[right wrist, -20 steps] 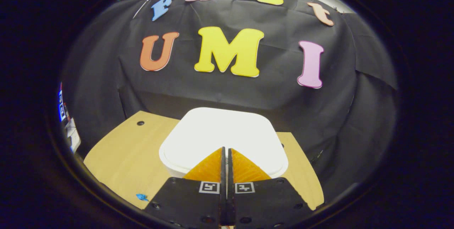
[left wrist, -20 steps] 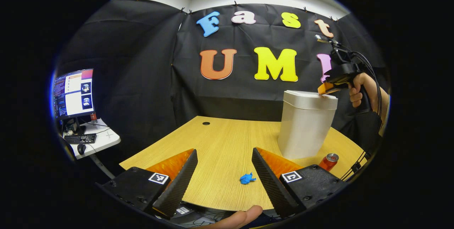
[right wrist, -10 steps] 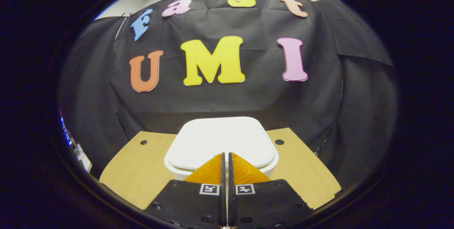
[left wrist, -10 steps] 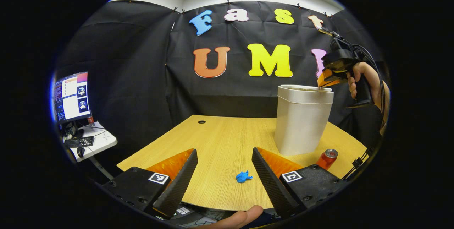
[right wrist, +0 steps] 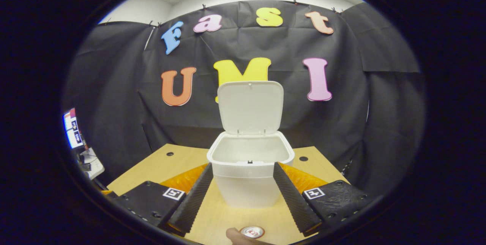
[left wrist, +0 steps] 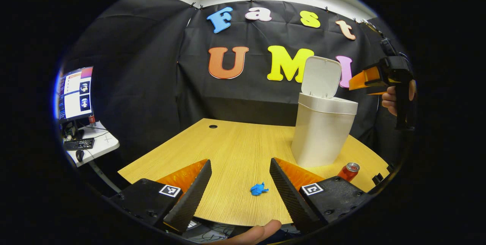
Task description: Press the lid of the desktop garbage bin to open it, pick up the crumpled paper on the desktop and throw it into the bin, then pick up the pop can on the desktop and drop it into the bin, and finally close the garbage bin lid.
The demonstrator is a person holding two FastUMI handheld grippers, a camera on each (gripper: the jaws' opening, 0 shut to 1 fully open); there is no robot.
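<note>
The lid (right wrist: 250, 106) stood open; both grippers' jaws were apart and empty. The left gripper (left wrist: 240, 184) framed the paper (left wrist: 258, 189); a careless close could nudge it away.

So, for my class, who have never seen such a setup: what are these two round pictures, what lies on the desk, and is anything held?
A person holds a two-finger gripper in each hand; a camera rides on each. In the left gripper view, the left gripper hangs open over a wooden desk with blue crumpled paper and a red pop can. The right gripper is open too, facing the white garbage bin, whose lid stands open. Neither gripper holds anything.
</note>
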